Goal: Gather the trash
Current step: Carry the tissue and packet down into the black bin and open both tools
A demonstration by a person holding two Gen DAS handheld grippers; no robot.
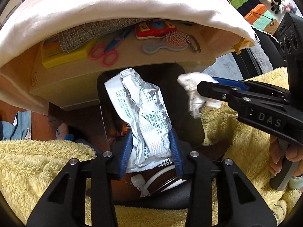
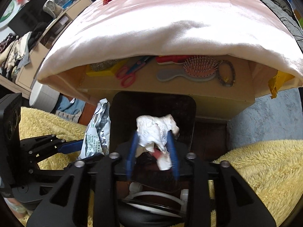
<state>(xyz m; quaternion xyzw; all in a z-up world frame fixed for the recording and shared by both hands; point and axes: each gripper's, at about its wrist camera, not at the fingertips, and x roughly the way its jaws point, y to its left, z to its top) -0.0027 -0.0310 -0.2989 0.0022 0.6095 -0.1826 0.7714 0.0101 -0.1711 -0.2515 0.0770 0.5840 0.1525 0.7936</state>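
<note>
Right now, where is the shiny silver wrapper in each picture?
Left wrist view: the silver wrapper fills the middle, standing between the left gripper's blue fingers, over the black bin.
Right wrist view: the wrapper is at the left of middle, beside the bin, at the tip of the left gripper.
Shared landmark: the pink hairbrush on the shelf above the bin.

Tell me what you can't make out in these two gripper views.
- Black bin: in both views its inside is too dark to make out, and the grippers cover much of the opening.
- Silver wrapper: print too small to read in the left wrist view.
- Red toy: pink cloth hides its top.
- Crumpled tissue: motion blur at the right gripper hides the pad contact.
</note>
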